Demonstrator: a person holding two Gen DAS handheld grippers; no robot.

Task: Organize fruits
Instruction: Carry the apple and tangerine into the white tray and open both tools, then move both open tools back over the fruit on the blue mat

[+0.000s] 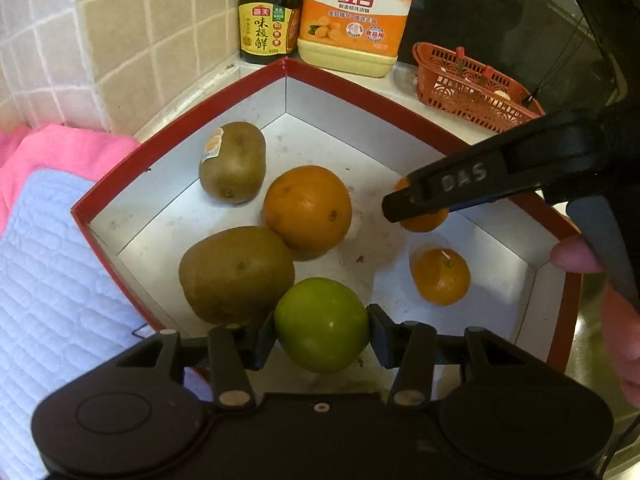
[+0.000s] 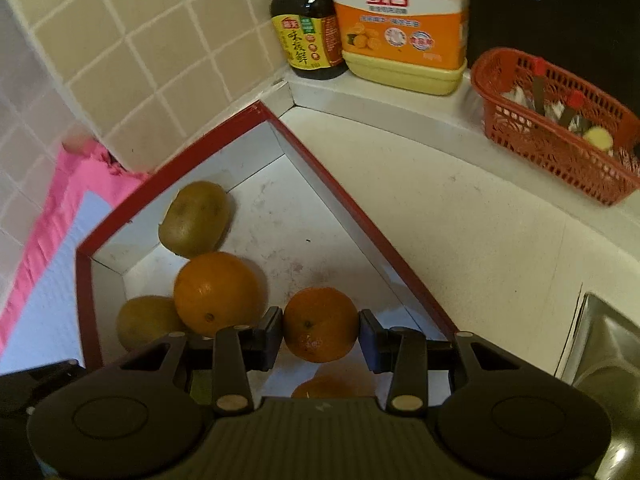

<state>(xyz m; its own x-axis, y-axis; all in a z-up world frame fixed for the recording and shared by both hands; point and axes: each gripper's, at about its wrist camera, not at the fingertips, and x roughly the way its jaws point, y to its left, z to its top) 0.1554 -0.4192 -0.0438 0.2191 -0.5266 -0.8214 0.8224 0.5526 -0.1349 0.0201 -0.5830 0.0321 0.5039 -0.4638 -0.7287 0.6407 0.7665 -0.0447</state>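
Observation:
A red-rimmed box [image 1: 360,92] with a white floor holds two kiwis [image 1: 233,162] [image 1: 236,274], a large orange [image 1: 307,210] and a small mandarin [image 1: 441,276]. My left gripper [image 1: 322,334] is shut on a green citrus fruit [image 1: 322,324] above the box's near side. My right gripper [image 2: 320,330] is shut on a small mandarin [image 2: 320,324] over the box [image 2: 360,208]; in the left wrist view it reaches in from the right [image 1: 416,206], with that mandarin [image 1: 426,222] mostly hidden behind its finger. Another mandarin [image 2: 324,386] lies below it, beside the orange [image 2: 216,292] and kiwis [image 2: 194,218] [image 2: 146,320].
A dark sauce bottle [image 1: 270,16] and a yellow detergent jug [image 1: 356,20] stand in the tiled corner. A red plastic basket [image 2: 556,148] with small items sits on the counter to the right. Pink and white cloths [image 1: 52,248] lie left of the box. A steel sink [image 2: 604,356] is at the right.

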